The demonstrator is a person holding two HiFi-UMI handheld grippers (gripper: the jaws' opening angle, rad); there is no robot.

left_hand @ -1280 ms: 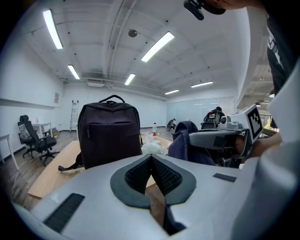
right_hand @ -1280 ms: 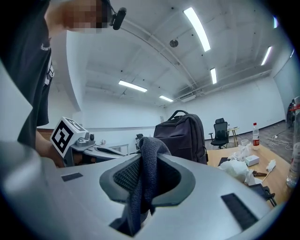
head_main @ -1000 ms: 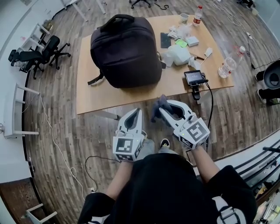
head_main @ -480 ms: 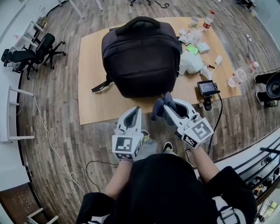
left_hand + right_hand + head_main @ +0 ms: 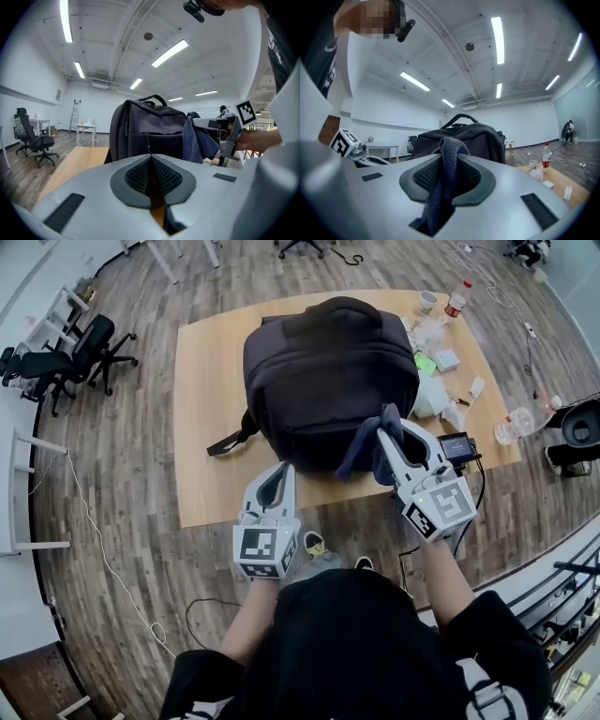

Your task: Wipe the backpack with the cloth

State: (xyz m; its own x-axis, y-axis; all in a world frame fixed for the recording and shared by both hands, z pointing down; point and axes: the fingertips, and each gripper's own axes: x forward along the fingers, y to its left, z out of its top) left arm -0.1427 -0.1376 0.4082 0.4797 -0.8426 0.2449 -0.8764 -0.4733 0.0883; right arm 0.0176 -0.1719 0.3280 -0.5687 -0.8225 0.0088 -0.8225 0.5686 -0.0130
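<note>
At 12 o'clock from the person, the dark backpack (image 5: 328,371) stands on the table (image 5: 211,409), and it is clearly nearer to both grippers than it was a second ago. The right gripper (image 5: 389,432) has come forward and a little up. Its jaws are clamped on the dark blue cloth (image 5: 361,451), which hangs down from between the pads. One second ago this cloth hung over the floor (image 5: 141,521), short of the table edge. Now it lies in front of the backpack's lower corner, at about 5 o'clock of the bag. Whether it already touches the fabric, I cannot tell.

The left gripper (image 5: 279,474) has also come forward, to the table edge at 7 o'clock of the backpack. Its jaws are together with nothing between them.

I judge that the approach is almost finished and the wiping has not yet begun. The cloth must next be pressed on the bag.
</note>
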